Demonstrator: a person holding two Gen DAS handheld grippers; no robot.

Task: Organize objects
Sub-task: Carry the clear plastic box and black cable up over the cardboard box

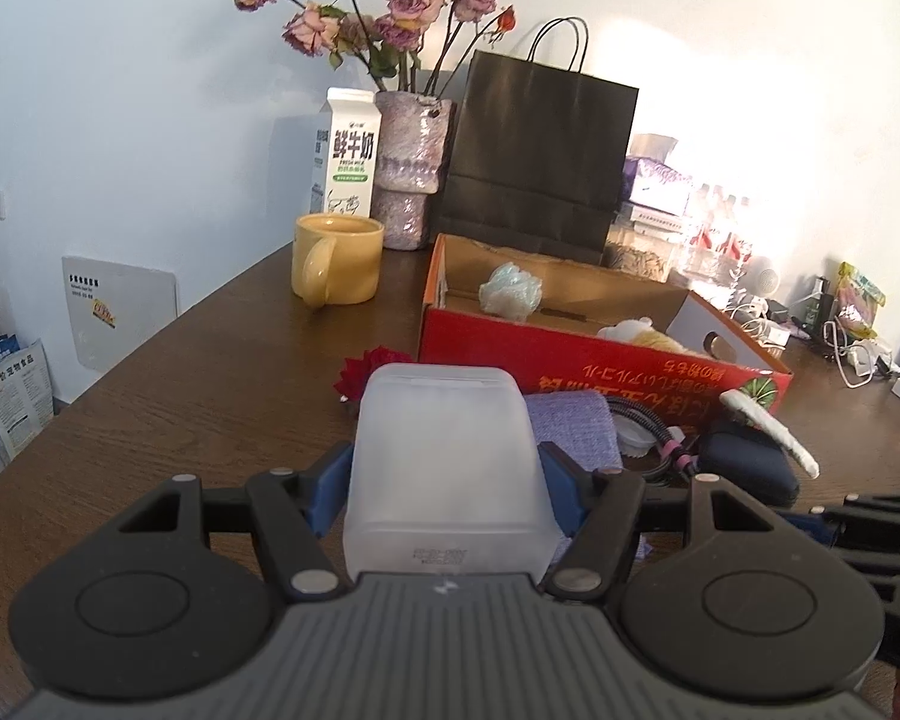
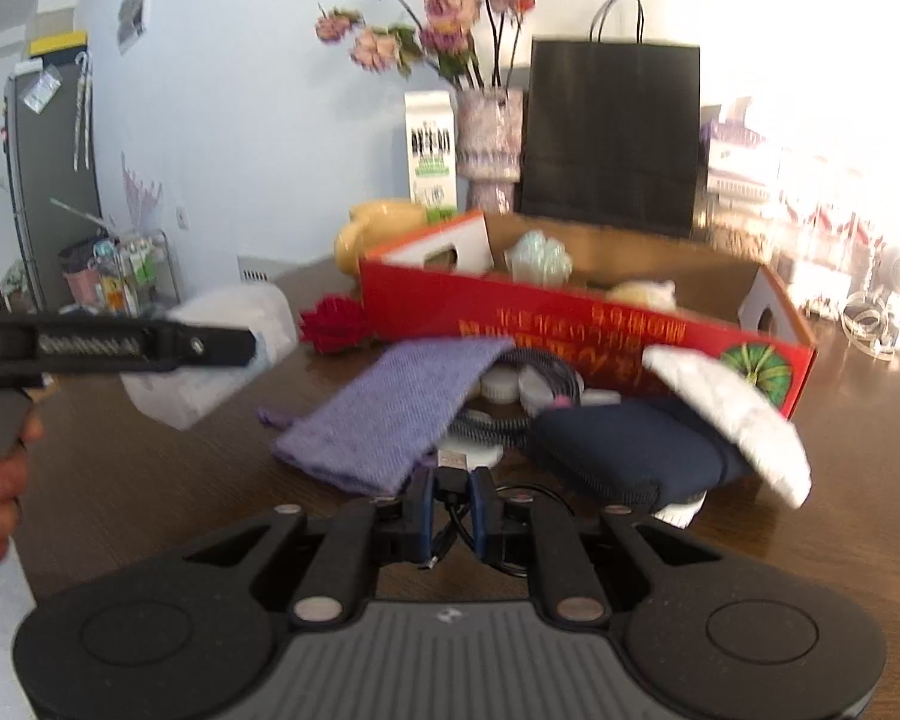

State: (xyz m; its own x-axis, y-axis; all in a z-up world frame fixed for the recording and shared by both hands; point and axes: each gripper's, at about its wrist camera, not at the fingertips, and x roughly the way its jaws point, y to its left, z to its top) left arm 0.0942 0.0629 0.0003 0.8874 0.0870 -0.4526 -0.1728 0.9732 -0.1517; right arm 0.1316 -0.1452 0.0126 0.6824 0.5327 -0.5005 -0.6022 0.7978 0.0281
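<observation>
My left gripper (image 1: 447, 474) is shut on a frosted white plastic box (image 1: 444, 468) and holds it above the table; the box also shows in the right wrist view (image 2: 210, 354). My right gripper (image 2: 453, 495) is shut on the plug of a black USB cable (image 2: 453, 468) low over the table. In front lie a purple cloth pouch (image 2: 390, 408), a navy case (image 2: 624, 450), a white flat piece (image 2: 732, 414) and a red flower (image 2: 333, 330). The red cardboard box (image 1: 570, 360) holds a pale blue flower (image 1: 510, 291) and a cream plush (image 1: 636, 330).
A yellow mug (image 1: 336, 258), a milk carton (image 1: 348, 156), a vase of dried roses (image 1: 408, 168) and a black paper bag (image 1: 540, 162) stand at the back. Cables and small items clutter the far right (image 1: 858, 354). The table edge runs along the left (image 1: 120, 372).
</observation>
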